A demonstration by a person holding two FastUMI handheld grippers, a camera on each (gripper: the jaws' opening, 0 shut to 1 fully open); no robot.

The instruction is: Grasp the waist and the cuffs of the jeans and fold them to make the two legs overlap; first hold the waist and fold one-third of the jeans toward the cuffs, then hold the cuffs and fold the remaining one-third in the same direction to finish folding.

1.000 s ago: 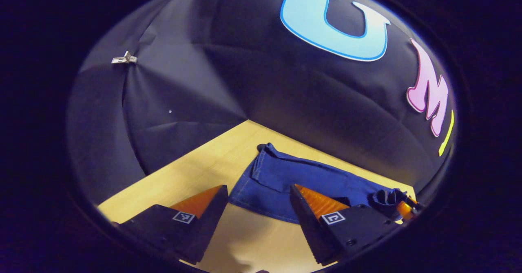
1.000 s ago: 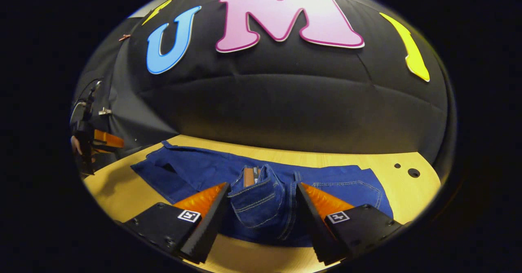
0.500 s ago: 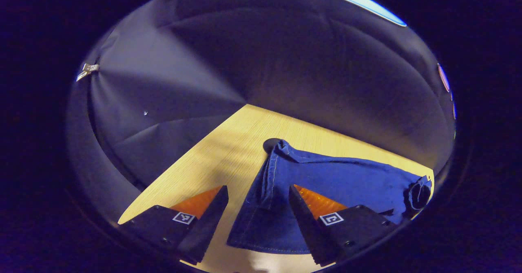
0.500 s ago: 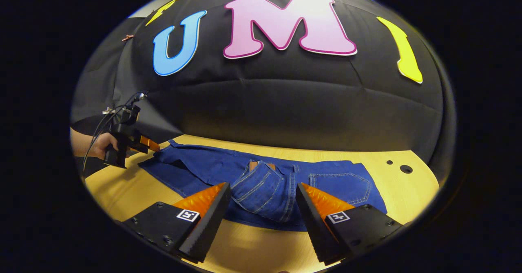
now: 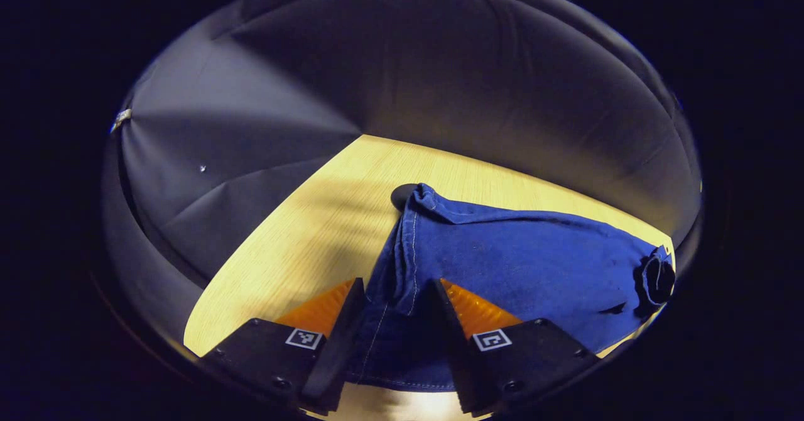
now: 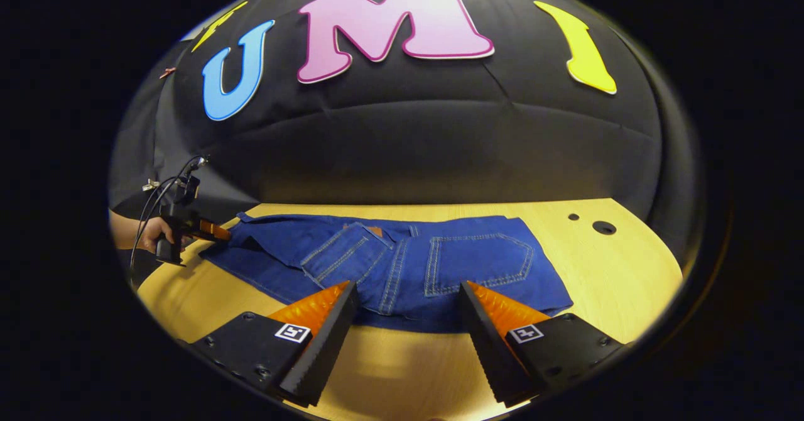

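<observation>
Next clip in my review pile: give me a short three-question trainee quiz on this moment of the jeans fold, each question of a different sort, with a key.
1. True or false: the right gripper is clamped on the waist of the jeans.
2. Multiple choice: in the left gripper view, what lies between the fingers of the left gripper? A) bare wooden table B) a bunched blue denim edge C) a belt
3. Fill in: in the right gripper view, the two round holes in the wooden table lie to the ____ of the jeans.

Key: 1 false, its fingers stand apart short of the cloth. 2 B. 3 right.
</observation>
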